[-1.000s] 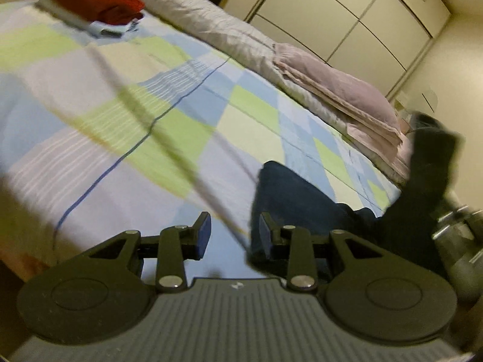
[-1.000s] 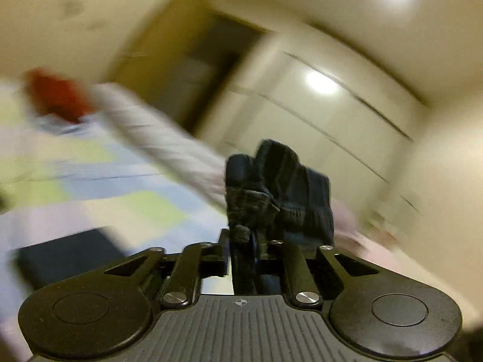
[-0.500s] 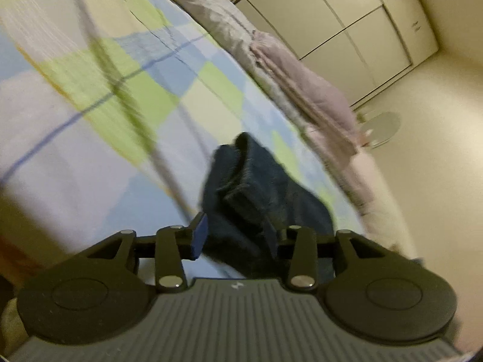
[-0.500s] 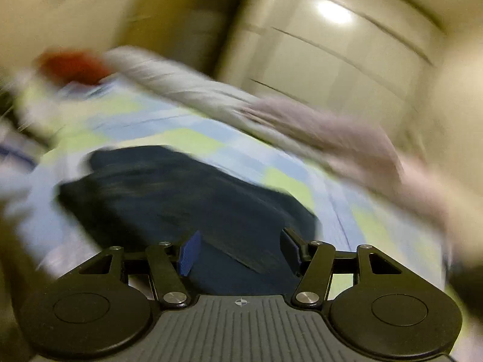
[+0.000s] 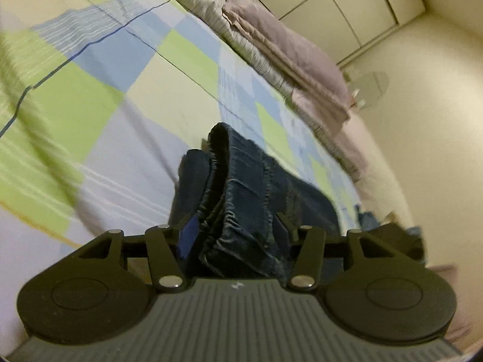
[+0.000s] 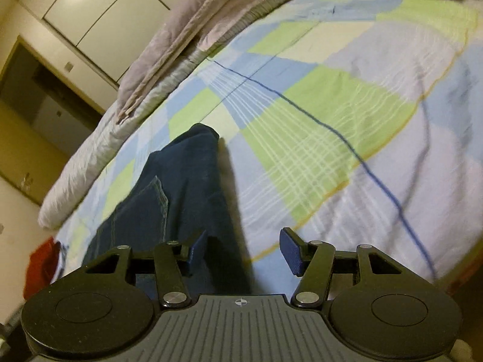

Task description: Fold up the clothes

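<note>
1. Dark jeans (image 5: 241,187) lying on the checked bedspread (image 5: 90,96) near the bed's near edge, bunched and only partly folded; elastic waistband ruffled up right in front of the left claw (image 5: 234,232).
2. Left claw opening, denim sitting between the pads (image 5: 188,235) but no clear pinch visible. Risk: letting go fully here, and the humped waistband probably slumps sideways and undoes the fold.
3. Right claw (image 6: 241,249) standing apart, gripping nothing; jeans leg (image 6: 181,181) lying beside its left finger, bare bedspread (image 6: 332,120) between the pads. Risk: closing now and catching bedspread instead of denim, dragging the cover along.
4. Back pocket stitching (image 6: 158,193) facing up in the right view, cloth sloping off toward the bed's edge. Risk: a careless tug likely sliding the whole bundle off onto the floor.
5. Thick layered denim, stiff at the seams. Risk: grabbing only the top layer and peeling it off, leaving a crooked, lumpy fold.
6. Further out: folded lilac bedding (image 5: 286,45) along the far side of the bed, red garment (image 6: 40,268) at the right view's lower left, wardrobe doors (image 5: 347,6) behind. All well apart from the jeans, little chance of a snag there.
7. Motion blur in both views; fast sweeps likely to flip loose cloth.
</note>
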The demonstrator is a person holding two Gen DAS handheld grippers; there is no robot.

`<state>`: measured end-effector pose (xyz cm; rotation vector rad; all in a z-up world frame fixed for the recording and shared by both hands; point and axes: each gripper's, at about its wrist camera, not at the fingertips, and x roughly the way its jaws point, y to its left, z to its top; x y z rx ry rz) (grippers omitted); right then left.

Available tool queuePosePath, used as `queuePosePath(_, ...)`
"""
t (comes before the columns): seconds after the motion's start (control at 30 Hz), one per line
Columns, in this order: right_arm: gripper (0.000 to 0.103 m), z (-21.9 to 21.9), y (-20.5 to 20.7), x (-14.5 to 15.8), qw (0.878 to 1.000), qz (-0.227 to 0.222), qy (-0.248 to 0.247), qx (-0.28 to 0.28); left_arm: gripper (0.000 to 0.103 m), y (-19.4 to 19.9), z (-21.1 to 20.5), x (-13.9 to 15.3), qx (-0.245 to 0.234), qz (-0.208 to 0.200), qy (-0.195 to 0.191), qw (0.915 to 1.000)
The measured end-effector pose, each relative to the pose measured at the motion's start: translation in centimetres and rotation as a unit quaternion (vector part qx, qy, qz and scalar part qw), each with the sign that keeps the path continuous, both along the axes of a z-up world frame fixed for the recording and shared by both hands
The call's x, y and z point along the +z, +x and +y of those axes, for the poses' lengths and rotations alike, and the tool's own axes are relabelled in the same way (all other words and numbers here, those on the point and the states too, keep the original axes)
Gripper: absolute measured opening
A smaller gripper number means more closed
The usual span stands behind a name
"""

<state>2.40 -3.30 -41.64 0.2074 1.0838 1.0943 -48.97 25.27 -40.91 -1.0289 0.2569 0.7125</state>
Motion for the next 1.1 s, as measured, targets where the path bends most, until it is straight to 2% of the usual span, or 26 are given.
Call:
queuePosePath(0.03, 0.057, 0.7, 0.2, 0.2, 1.000, 0.000, -0.004, 0.004, 0.030, 0.4, -0.1, 0.2, 0.000, 0.016, 0.011, 0.9998)
queuePosePath(0.1, 0.057, 2.0, 0.1, 0.2, 1.000, -0.002, -0.014, 0.012, 0.014, 0.5, -1.2, 1.2, -0.002, 0.031, 0.051, 0.9982)
queuePosePath(0.2, 0.054, 3.7, -0.2, 0.0, 1.000, -0.005, -0.019, 0.022, 0.007, 0.7, -3.0, 2.9, -0.007, 0.050, 0.106, 0.9930)
queuePosePath(0.27, 0.050, 4.8, -0.5, -0.2, 0.999, -0.013, -0.024, 0.028, 0.007, 0.9, -4.0, 3.7, -0.012, 0.058, 0.123, 0.9906)
queuePosePath(0.3, 0.050, 5.1, -0.5, -0.3, 0.999, -0.015, -0.027, 0.028, 0.009, 1.1, -3.9, 3.5, -0.010, 0.064, 0.113, 0.9915)
queuePosePath(0.33, 0.050, 5.4, -0.6, -0.5, 0.999, -0.017, -0.030, 0.028, 0.017, 1.2, -3.8, 3.1, -0.007, 0.069, 0.102, 0.9923)
queuePosePath(0.43, 0.050, 5.5, -0.4, -1.0, 0.999, -0.010, -0.028, 0.029, 0.020, 1.3, -3.2, 1.2, 0.008, 0.075, 0.058, 0.9954)
queuePosePath(0.47, 0.050, 5.5, -0.2, -1.1, 0.999, -0.007, -0.027, 0.028, 0.022, 1.1, -3.2, 1.0, 0.011, 0.065, 0.053, 0.9965)
queuePosePath(0.53, 0.050, 5.5, 0.0, -1.3, 0.999, -0.001, -0.025, 0.029, 0.033, 1.0, -2.9, 0.8, 0.007, 0.036, 0.038, 0.9986)
queuePosePath(0.57, 0.050, 5.5, 0.0, -1.4, 0.999, 0.000, -0.024, 0.030, 0.033, 0.7, -2.6, 0.8, 0.004, 0.029, 0.035, 0.9990)
queuePosePath(0.63, 0.050, 5.7, 0.1, -1.3, 0.999, -0.002, -0.025, 0.033, 0.015, 0.9, -2.4, 1.2, -0.006, 0.045, 0.049, 0.9977)
queuePosePath(0.73, 0.050, 6.0, 0.0, -1.1, 0.999, -0.009, -0.026, 0.039, 0.004, 0.2, -3.2, 2.6, -0.002, 0.030, 0.080, 0.9963)
queuePosePath(0.83, 0.050, 6.2, -0.1, -0.8, 0.998, -0.015, -0.025, 0.048, 0.003, -0.9, -5.8, 5.5, 0.008, -0.010, 0.138, 0.9904)
queuePosePath(0.9, 0.050, 6.4, -0.6, -0.5, 0.997, -0.030, -0.023, 0.062, 0.003, -1.5, -8.2, 6.5, 0.016, -0.003, 0.181, 0.9833)
queuePosePath(0.93, 0.050, 6.6, -0.8, -0.4, 0.997, -0.038, -0.023, 0.070, 0.004, -1.8, -9.1, 6.5, 0.022, 0.004, 0.189, 0.9817)
queuePosePath(1.0, 0.050, 7.2, -1.5, -0.3, 0.993, -0.066, -0.037, 0.087, 0.004, -1.8, -9.2, 4.8, 0.043, 0.038, 0.168, 0.9842)
queuePosePath(1.03, 0.050, 7.5, -1.9, -0.3, 0.991, -0.079, -0.044, 0.095, 0.005, -1.9, -8.6, 3.1, 0.053, 0.054, 0.140, 0.9873)
queuePosePath(1.1, 0.050, 8.2, -2.6, -0.3, 0.986, -0.107, -0.058, 0.112, 0.012, -2.0, -7.4, 0.2, 0.072, 0.046, 0.084, 0.9928)
